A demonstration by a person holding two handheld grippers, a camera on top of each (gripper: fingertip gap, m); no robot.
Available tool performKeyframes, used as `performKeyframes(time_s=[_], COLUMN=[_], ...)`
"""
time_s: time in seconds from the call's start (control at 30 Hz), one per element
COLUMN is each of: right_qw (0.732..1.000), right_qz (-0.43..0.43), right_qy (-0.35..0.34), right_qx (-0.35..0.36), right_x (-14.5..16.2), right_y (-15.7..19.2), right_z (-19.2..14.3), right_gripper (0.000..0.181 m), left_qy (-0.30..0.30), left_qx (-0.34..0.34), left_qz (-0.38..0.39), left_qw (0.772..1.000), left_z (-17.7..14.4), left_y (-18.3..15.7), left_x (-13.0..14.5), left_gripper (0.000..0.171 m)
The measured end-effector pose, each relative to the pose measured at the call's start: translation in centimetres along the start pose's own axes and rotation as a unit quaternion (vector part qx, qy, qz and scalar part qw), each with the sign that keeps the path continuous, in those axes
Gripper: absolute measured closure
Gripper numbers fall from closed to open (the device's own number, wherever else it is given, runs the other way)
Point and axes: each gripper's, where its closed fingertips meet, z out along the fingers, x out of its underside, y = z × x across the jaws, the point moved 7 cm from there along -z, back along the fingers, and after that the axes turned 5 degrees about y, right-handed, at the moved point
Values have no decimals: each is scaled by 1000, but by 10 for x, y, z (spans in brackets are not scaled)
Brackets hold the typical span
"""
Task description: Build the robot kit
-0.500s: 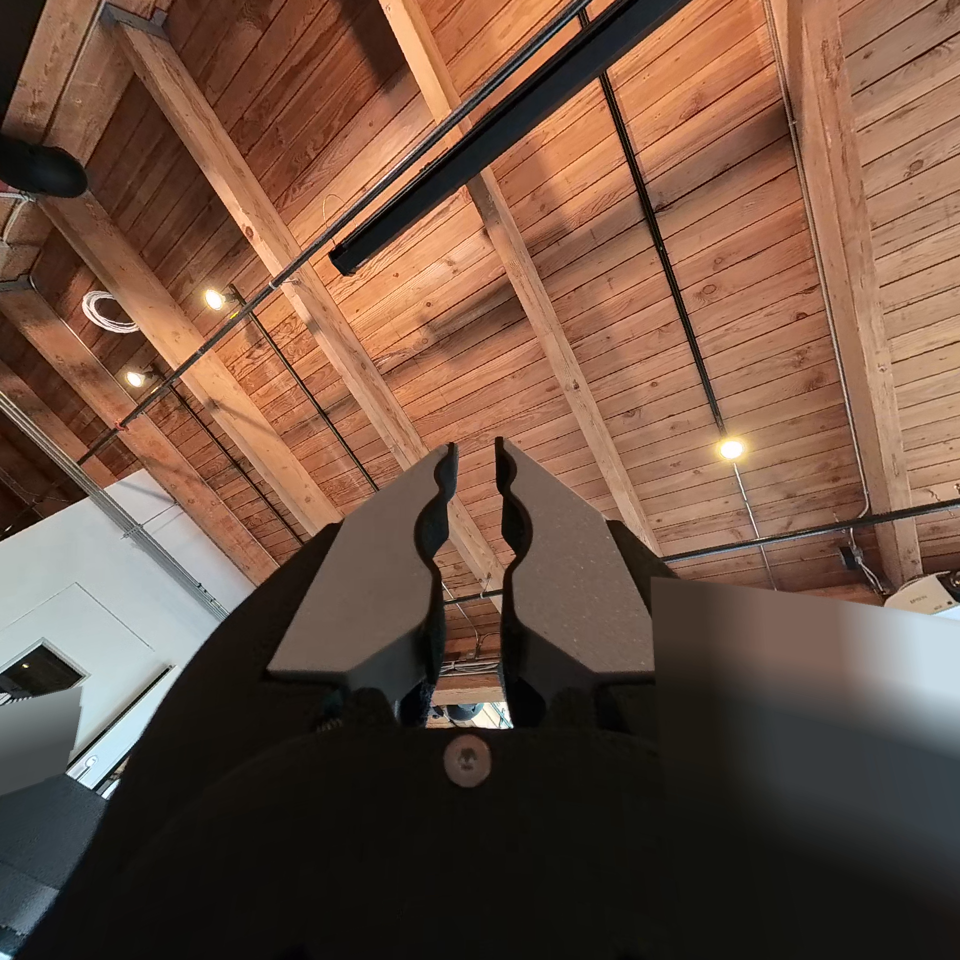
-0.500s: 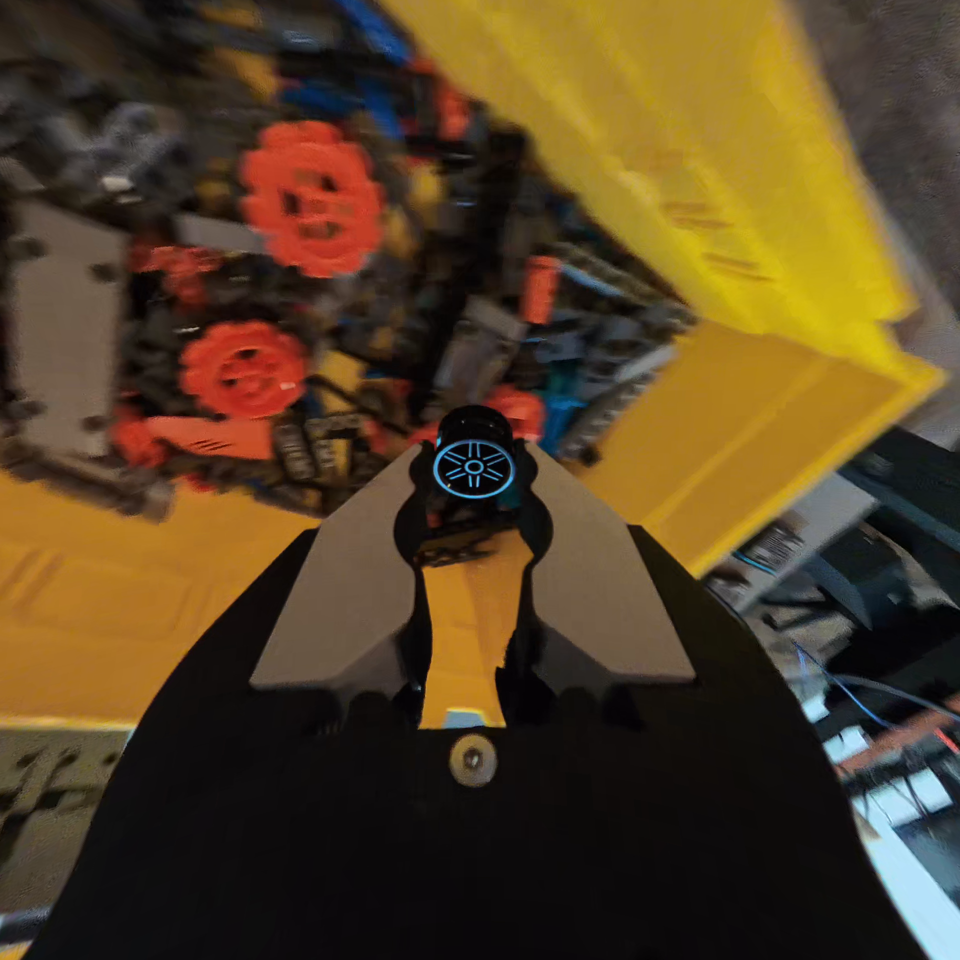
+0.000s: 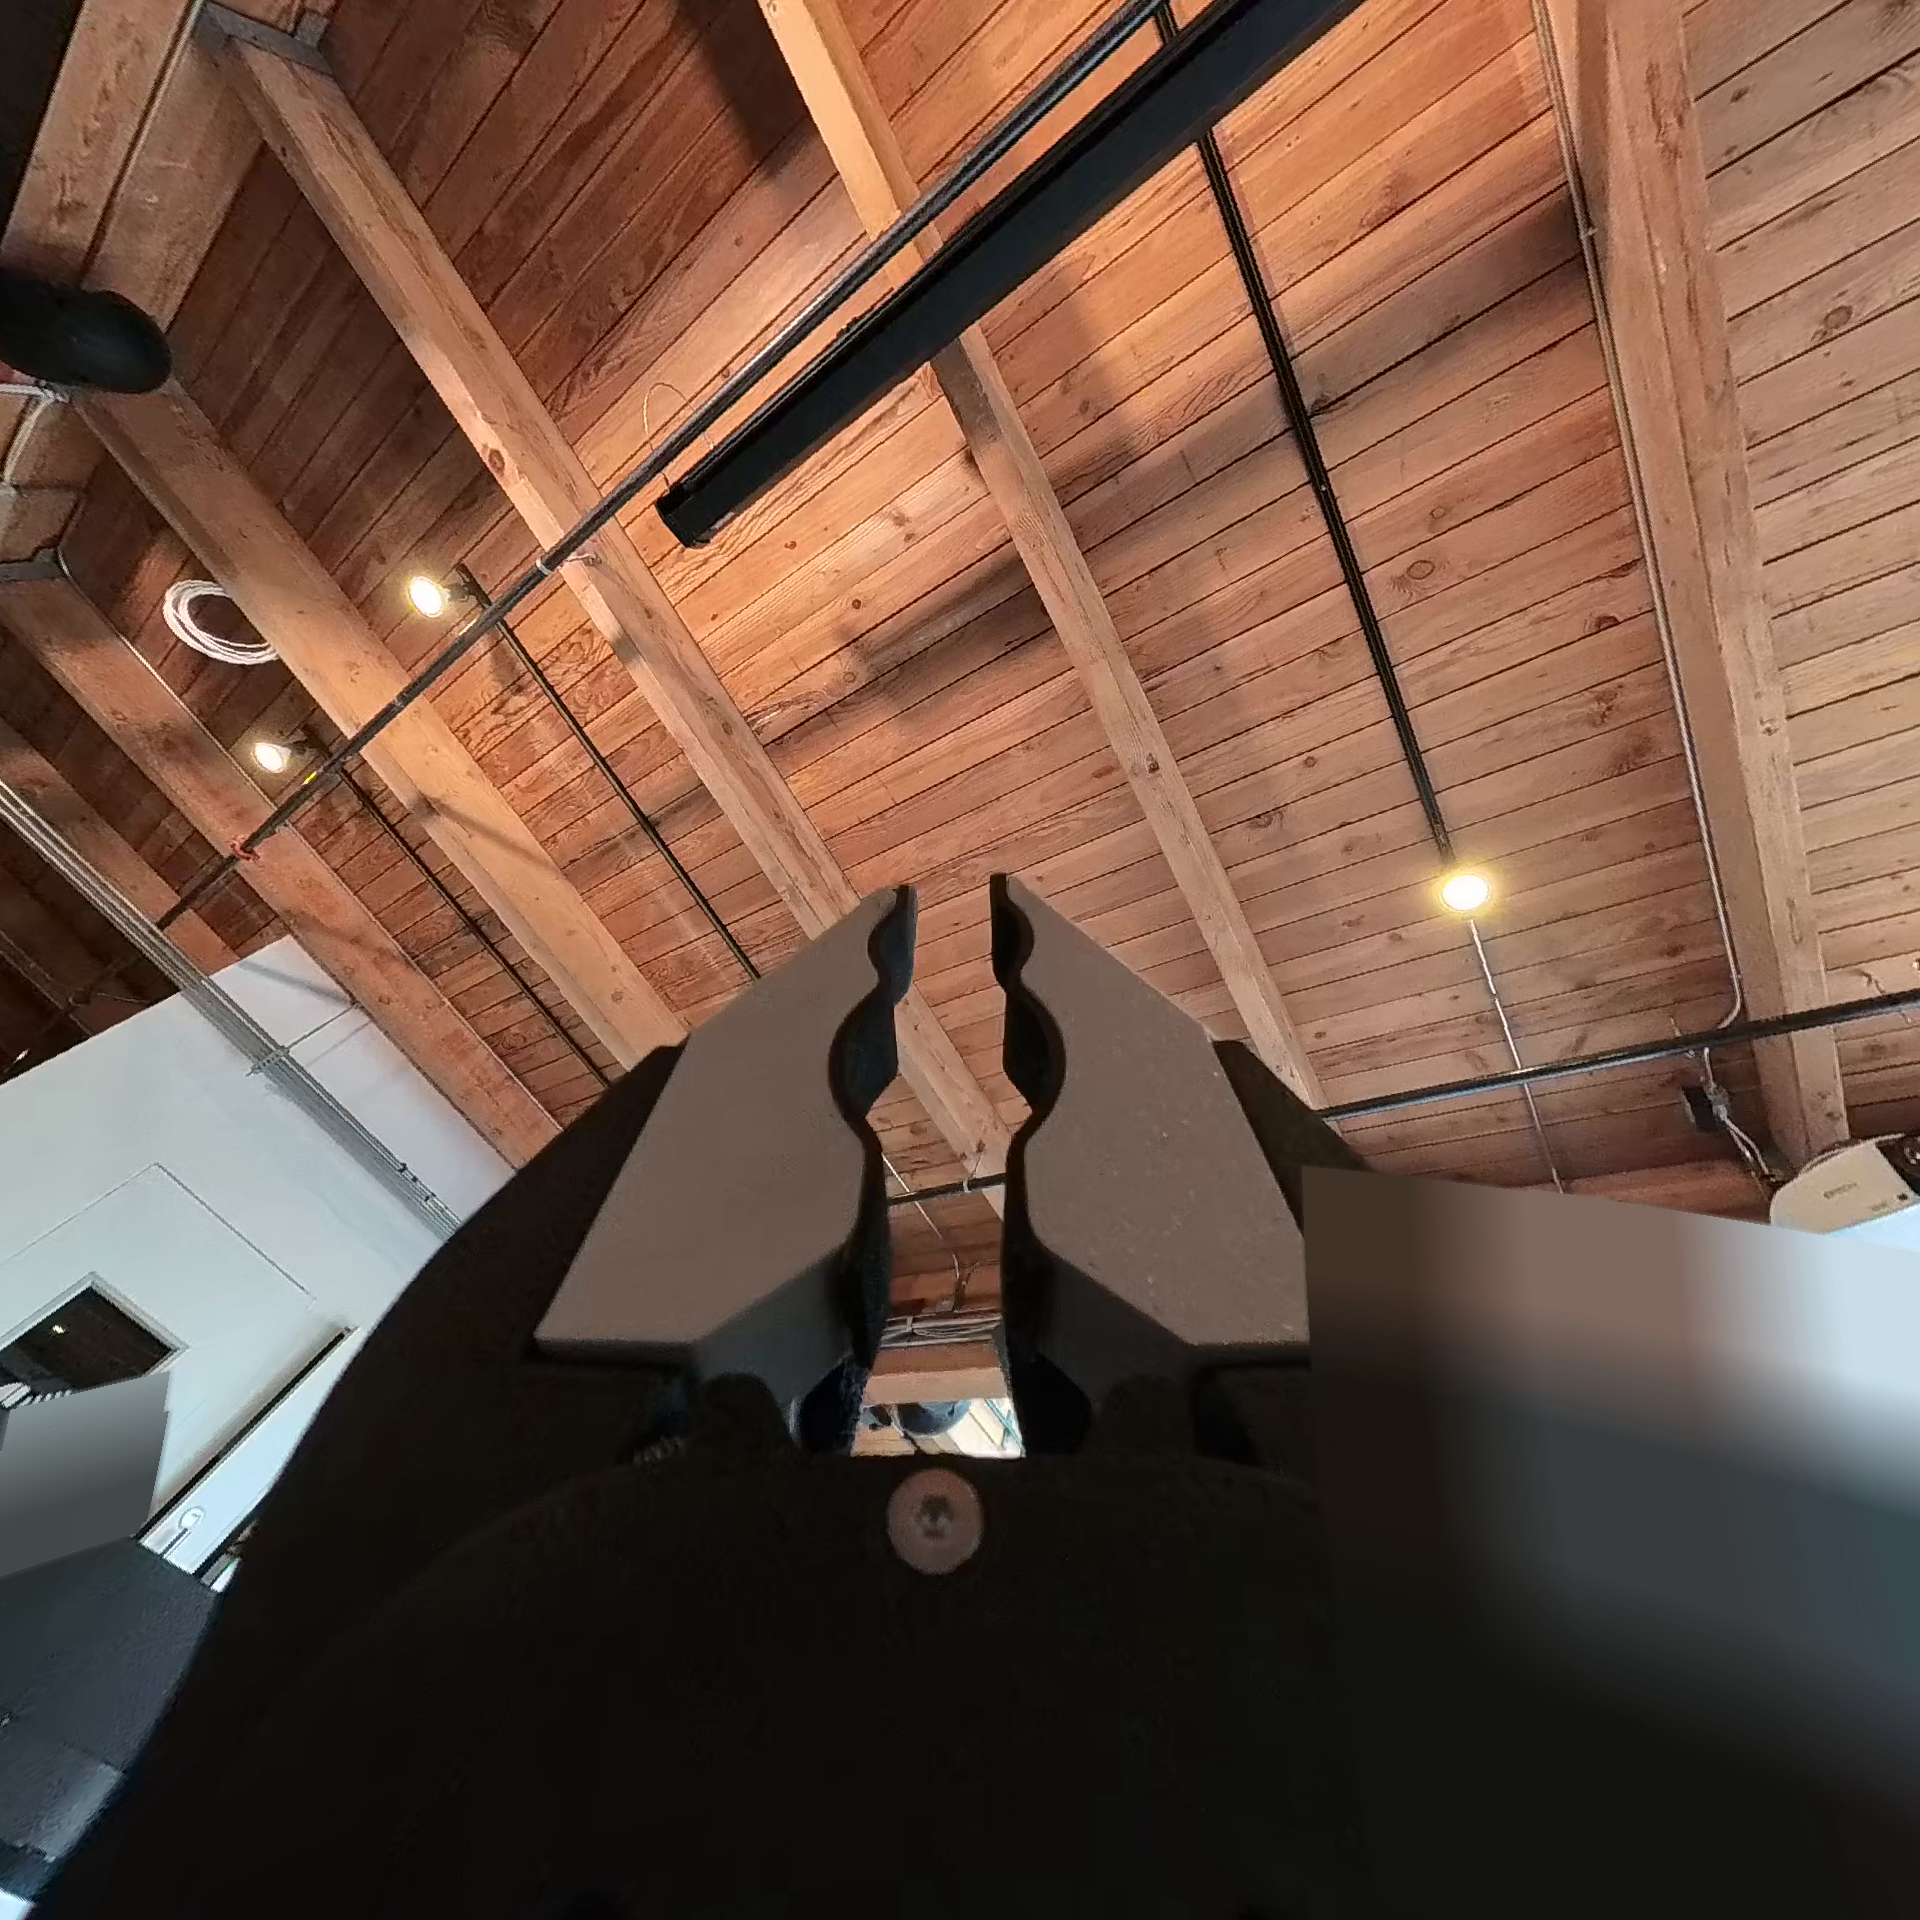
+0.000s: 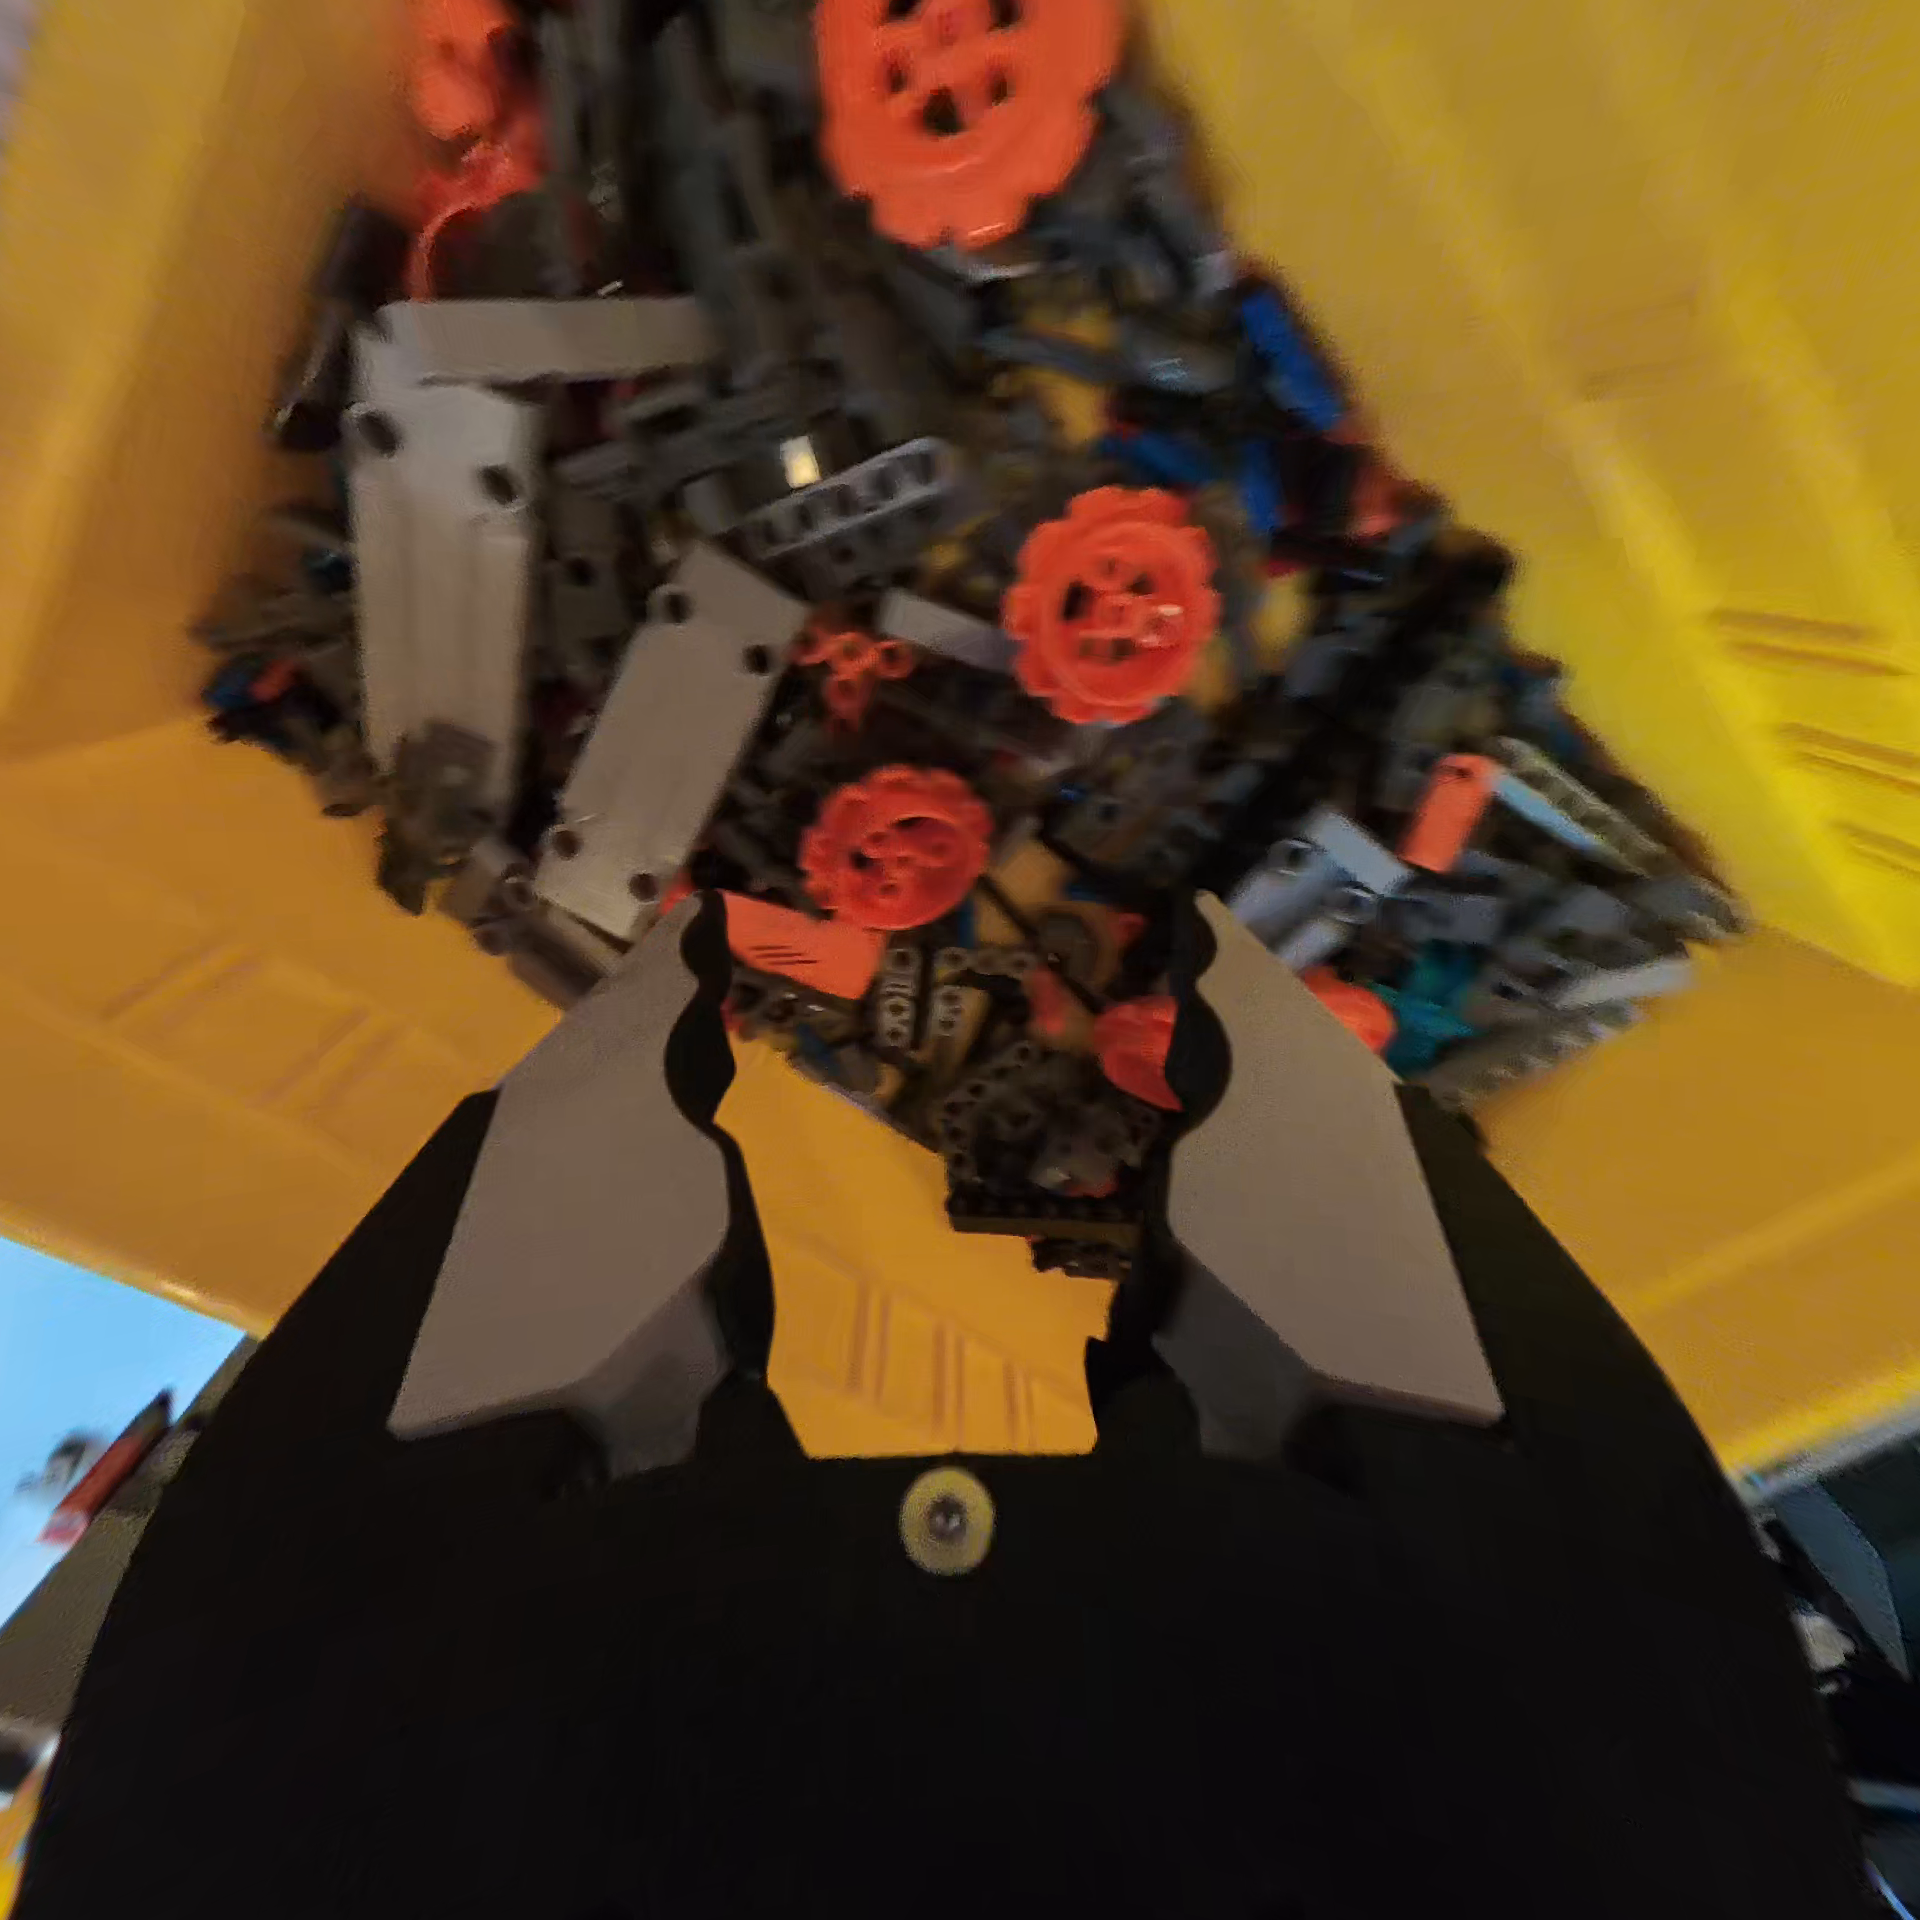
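Observation:
My right gripper [image 4: 951,914] is open and empty, with its jaws wide apart. It hangs over a yellow bin [image 4: 1558,312] holding a heap of plastic building pieces [image 4: 831,499]. Nearest the fingertips lie an orange gear wheel [image 4: 894,847], a flat orange piece [image 4: 800,945] and black holed beams [image 4: 1039,1122]. Two more orange gear wheels [image 4: 1112,603] lie farther in, beside grey panels [image 4: 436,551]. This view is blurred. My left gripper [image 3: 954,904] points up at a wooden ceiling [image 3: 1039,623]. Its fingers stand a narrow gap apart and hold nothing.
The bin's yellow walls [image 4: 208,987] rise on every side of the heap. A pale surface [image 4: 83,1403] shows past its lower left rim, and dark clutter [image 4: 1849,1558] at the lower right. Above the left gripper are beams, a black light track [image 3: 935,312], a lit spot lamp [image 3: 1463,890] and a white wall [image 3: 208,1143]. The grippers' ends are close to 45 cm from one another.
My right gripper has opened and let go of the small black wheel with the blue rim, which is out of sight. It has swung over the heap. The left gripper has not moved.

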Motion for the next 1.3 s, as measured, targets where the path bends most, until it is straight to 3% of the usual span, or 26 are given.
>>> performKeyframes(time_s=[0.2, 0.33, 0.43, 0.53, 0.8, 1.03, 1.23, 1.3], right_qw=[995, 993, 991, 990, 994, 987, 986, 985], right_qz=[-35, -13, 9, 16, 23, 91, 136, 138], right_qy=[63, 88, 94, 99, 102, 103, 72, 52], right_qx=[-65, -74, -92, -96, -19, 86, 68, 85], right_x=[-8, -9, -8, -5, 8, 38, 46, 44], right_y=[17, 11, 6, 3, -16, -56, -61, -59], right_z=[22, 22, 26, 26, 19, -2, -5, -10], right_gripper=[105, 140, 145, 147, 149, 150, 149, 138], left_qy=[0, 1, -1, -2, -3, -2, -1, -1], left_qx=[-1, 0, 0, 0, 0, 0, -1, -3], left_qz=[1, -1, 0, 0, 0, -2, -1, -1], left_qw=[1000, 1000, 1000, 1000, 1000, 1000, 1000, 1000], left_z=[0, 0, -1, -1, -1, -1, 0, 0], left_y=[0, 0, -1, -1, -1, 0, 1, 2], left_x=[0, 1, -1, -1, -2, -1, -1, -1], left_gripper=[160, 160, 160, 160, 160, 160, 160, 160])
